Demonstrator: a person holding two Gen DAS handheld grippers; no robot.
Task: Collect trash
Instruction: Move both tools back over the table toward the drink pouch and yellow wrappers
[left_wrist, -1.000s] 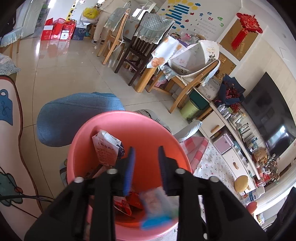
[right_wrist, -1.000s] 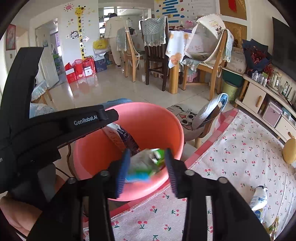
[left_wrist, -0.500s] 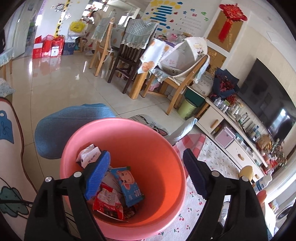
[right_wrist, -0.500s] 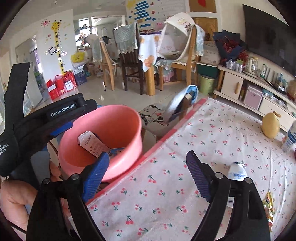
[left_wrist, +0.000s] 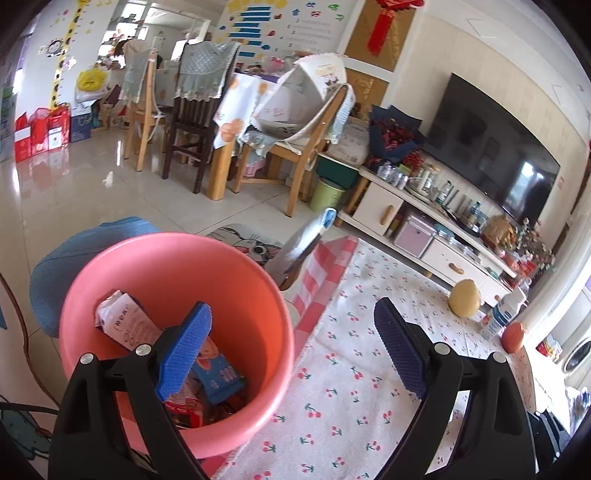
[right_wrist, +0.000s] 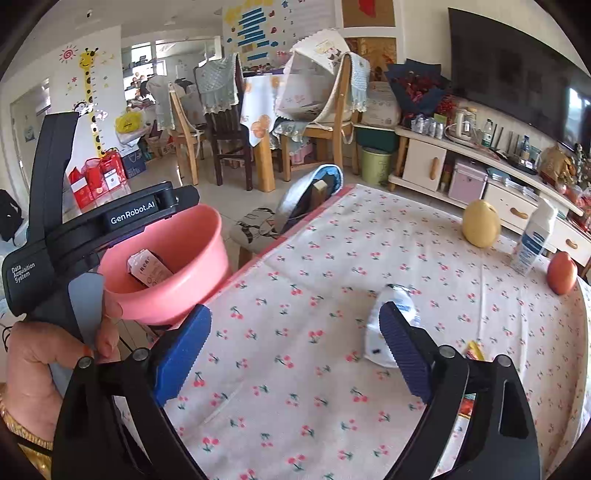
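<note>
At nine o'clock the round pink plastic basin (right_wrist: 166, 266) holding wrappers sits off the edge of the cherry-print tablecloth (right_wrist: 332, 258). The left gripper (left_wrist: 291, 347) and right gripper (right_wrist: 295, 339) both gape wide, empty. A crumpled white plastic wrapper (right_wrist: 388, 325) lies at three o'clock, behind the right finger; a yellow pear-shaped fruit (right_wrist: 480, 223) stands beyond.

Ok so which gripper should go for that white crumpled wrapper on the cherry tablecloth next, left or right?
Right, most likely. The right gripper is open and faces the white wrapper, which lies on the tablecloth by its right finger. The left gripper, also open, hangs over the pink bin, off the table's edge.
</note>
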